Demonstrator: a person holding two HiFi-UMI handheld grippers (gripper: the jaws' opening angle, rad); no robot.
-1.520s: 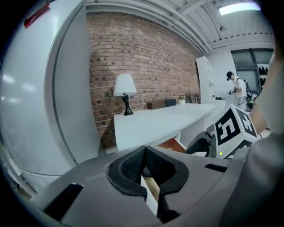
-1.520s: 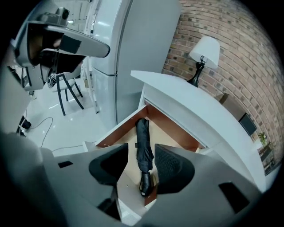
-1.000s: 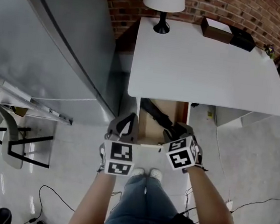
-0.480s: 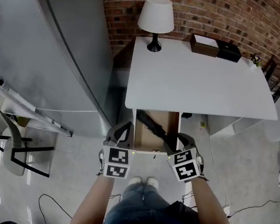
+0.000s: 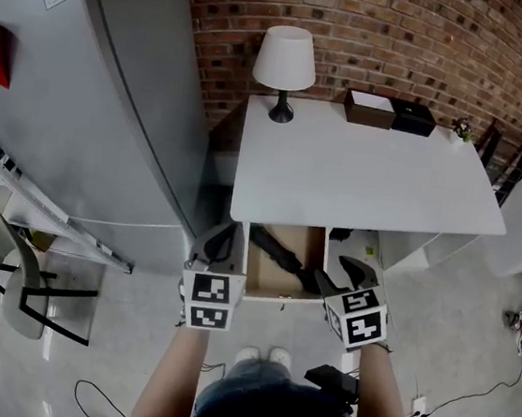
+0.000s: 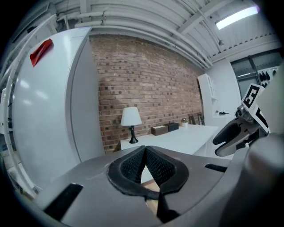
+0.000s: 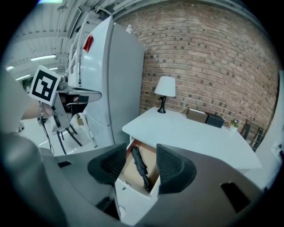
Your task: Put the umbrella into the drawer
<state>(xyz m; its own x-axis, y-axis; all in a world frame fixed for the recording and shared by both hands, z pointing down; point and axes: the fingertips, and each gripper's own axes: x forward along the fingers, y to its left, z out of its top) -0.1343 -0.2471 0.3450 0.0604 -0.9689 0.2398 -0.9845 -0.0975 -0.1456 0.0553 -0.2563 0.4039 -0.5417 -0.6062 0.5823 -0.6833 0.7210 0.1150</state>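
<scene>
The black folded umbrella [image 5: 279,250] [image 7: 144,177] lies slantwise inside the open wooden drawer [image 5: 280,297] [image 7: 133,195] under the white table [image 5: 359,182]. My left gripper [image 5: 222,238] [image 6: 145,155] hovers at the drawer's left front corner, shut, its pads meeting with nothing between them. At the right front corner my right gripper [image 5: 348,272] [image 7: 141,162] stands open and empty; the umbrella shows through its gap, well below. Neither gripper touches the umbrella.
A white lamp [image 5: 285,59], a brown box [image 5: 368,107], a black box [image 5: 414,118] and a small plant [image 5: 461,129] stand along the table's back edge by the brick wall. A tall grey fridge [image 5: 95,98] stands left. A chair [image 5: 16,277] and cables lie on the floor.
Both grippers have risen and drawn back from the drawer's front edge toward the person. The umbrella stays in the drawer; the jaws look unchanged.
</scene>
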